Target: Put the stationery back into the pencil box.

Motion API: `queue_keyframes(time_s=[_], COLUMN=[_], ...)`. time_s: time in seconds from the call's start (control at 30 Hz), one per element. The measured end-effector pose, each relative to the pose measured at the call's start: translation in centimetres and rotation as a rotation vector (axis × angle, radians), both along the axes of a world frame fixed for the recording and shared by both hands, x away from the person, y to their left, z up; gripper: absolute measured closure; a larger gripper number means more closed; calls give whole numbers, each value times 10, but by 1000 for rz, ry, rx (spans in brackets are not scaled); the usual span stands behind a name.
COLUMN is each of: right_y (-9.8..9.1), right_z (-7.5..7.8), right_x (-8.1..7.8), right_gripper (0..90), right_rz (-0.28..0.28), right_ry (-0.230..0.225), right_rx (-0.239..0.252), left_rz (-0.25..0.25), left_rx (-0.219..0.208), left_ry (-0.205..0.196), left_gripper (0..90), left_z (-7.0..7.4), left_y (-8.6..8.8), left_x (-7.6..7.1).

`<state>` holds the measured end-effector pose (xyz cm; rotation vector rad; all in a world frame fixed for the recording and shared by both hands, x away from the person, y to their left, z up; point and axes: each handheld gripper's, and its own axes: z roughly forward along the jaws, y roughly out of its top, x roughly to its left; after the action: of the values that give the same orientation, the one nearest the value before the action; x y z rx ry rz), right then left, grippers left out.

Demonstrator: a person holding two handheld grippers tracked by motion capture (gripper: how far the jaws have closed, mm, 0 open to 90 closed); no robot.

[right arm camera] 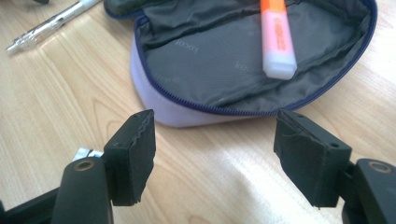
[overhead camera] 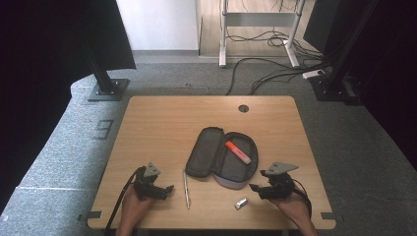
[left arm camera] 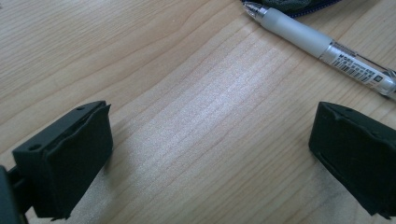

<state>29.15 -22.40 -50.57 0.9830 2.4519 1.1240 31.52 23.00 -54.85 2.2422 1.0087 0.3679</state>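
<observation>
Pencil case (overhead camera: 223, 157) lay unzipped at frame centre, orange highlighter (overhead camera: 237, 152) inside. Both tongs, left (overhead camera: 169, 188) and right (overhead camera: 253, 187), stood spread and empty. Judged packing underway: the right should next pinch the small silver item (overhead camera: 241, 203).

Grey carpet (overhead camera: 162, 73), tangled floor cables (overhead camera: 265, 73)

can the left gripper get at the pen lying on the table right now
Probably yes. The left gripper has its jaws open and empty, and the pen lies just beside it on bare table, with nothing between them.
</observation>
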Motion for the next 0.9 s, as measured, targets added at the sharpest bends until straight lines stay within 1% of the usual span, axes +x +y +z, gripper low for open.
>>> queue_keyframes(time_s=[0.17,0.33,0.57,0.9], right_y=[0,3,13,28], right_z=[-4,-8,-15,-23], right_x=[-8,-14,-20,-26], right_gripper=[327,358,366,371], right_rz=[9,41,84,139], right_ry=[-1,6,25,48], right_rx=[0,8,17,13], left_rz=[0,-1,0,0], left_rx=[-1,0,-1,-1], left_ry=[0,0,0,0], left_gripper=[0,0,0,0], left_z=[0,0,0,0], left_y=[0,0,0,0], left_x=[0,0,0,0])
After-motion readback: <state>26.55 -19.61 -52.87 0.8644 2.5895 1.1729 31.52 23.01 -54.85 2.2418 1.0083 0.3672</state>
